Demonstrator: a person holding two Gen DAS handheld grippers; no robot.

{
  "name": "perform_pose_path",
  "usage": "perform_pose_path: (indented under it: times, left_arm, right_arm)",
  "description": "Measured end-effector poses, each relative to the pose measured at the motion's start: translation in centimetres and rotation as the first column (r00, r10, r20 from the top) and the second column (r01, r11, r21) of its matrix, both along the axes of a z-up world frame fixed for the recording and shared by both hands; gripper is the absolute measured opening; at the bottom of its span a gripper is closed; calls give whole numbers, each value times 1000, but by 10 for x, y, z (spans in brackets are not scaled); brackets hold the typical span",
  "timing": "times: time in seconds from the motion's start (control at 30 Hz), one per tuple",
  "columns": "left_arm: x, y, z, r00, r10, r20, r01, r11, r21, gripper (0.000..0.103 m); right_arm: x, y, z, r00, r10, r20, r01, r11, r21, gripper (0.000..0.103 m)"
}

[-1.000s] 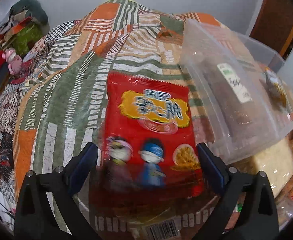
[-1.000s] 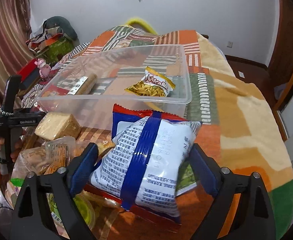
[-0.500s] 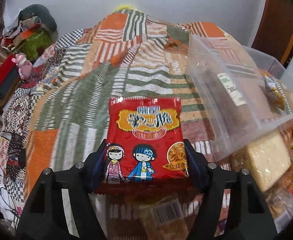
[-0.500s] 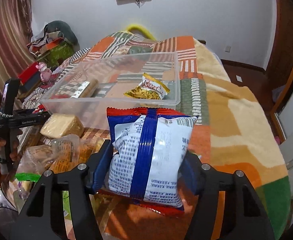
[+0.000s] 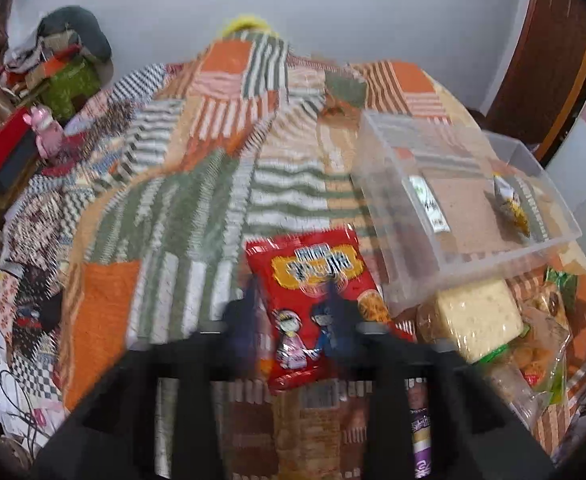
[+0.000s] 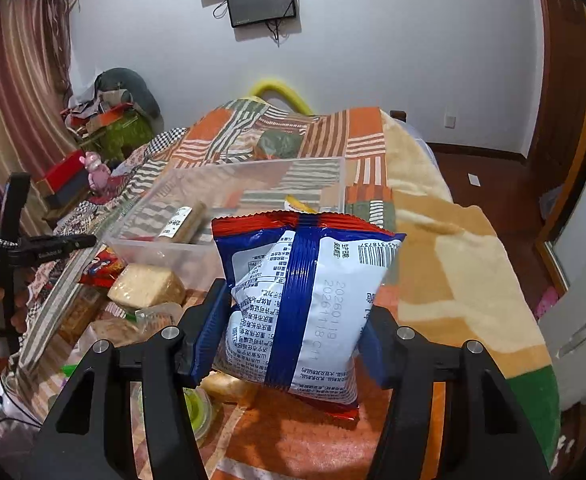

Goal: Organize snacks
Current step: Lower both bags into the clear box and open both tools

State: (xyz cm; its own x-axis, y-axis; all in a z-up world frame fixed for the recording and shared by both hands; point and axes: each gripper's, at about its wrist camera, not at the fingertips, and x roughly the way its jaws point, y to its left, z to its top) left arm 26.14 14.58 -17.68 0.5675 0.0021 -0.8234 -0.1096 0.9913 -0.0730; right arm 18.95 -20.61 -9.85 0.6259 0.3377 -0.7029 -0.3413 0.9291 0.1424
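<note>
My left gripper [image 5: 293,312] is shut on a red snack packet [image 5: 317,292] with two cartoon figures and holds it above the patchwork bedspread, just left of the clear plastic bin [image 5: 465,248]; this view is blurred. My right gripper [image 6: 289,320] is shut on a blue and white snack bag [image 6: 305,300], lifted in front of the same clear bin [image 6: 165,236]. The bin holds a brown labelled bar [image 6: 185,224] and a yellow snack packet [image 5: 513,208].
A pile of wrapped snacks lies near the bin, with a pale cake block [image 5: 477,320] on top. The left hand-held gripper [image 6: 21,248] shows at the left of the right wrist view. A bedside heap of clothes and boxes [image 6: 109,116] stands far left.
Both grippers closed on their packets and lifted them. The left one has pulled back and up with the red packet. The right one has raised the blue and white bag higher.
</note>
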Motion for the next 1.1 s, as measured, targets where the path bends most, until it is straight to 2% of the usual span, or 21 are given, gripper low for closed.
perform_pose_path:
  times: [0.07,0.17,0.3,0.4,0.47,0.5,0.57,0.73,1.1]
  left_arm:
    - [1,-5,-6,1000,-9,-1,9,1000,2,78]
    - [11,-14,-20,999,-29,-34,30,999,33,81]
    - [26,-16,-43,995,-46,-87,47,999,3,83]
    - [34,-15,-56,992,-35,-117,37,999,16,83]
    - [35,-14,-58,995,-36,-96,38,999,19,83]
    - [35,-12,-58,996,-34,-88,36,999,20,73]
    - [33,-11,-55,997,-31,-66,33,999,23,67]
    - [25,-5,-42,1000,-9,-22,10,999,44,67]
    - [9,-7,30,989,14,145,-19,999,39,67]
  right_arm:
    - [1,0,-2,1000,-2,-6,2,1000,-2,55]
    - [4,-1,-6,1000,-11,-19,11,1000,3,55]
    - [8,-2,-10,999,-17,-31,17,1000,-3,55]
    - [12,-1,-13,999,-18,-33,18,1000,-16,55]
    - [12,-1,-13,999,-20,-34,20,1000,-17,55]
    - [14,-1,-14,999,-21,-34,21,1000,-18,55]
    - [14,0,-14,999,-22,-34,22,1000,-18,55]
    - [17,2,-7,1000,-15,-11,15,1000,-17,55]
    - [35,15,24,995,14,94,-14,1000,1,55]
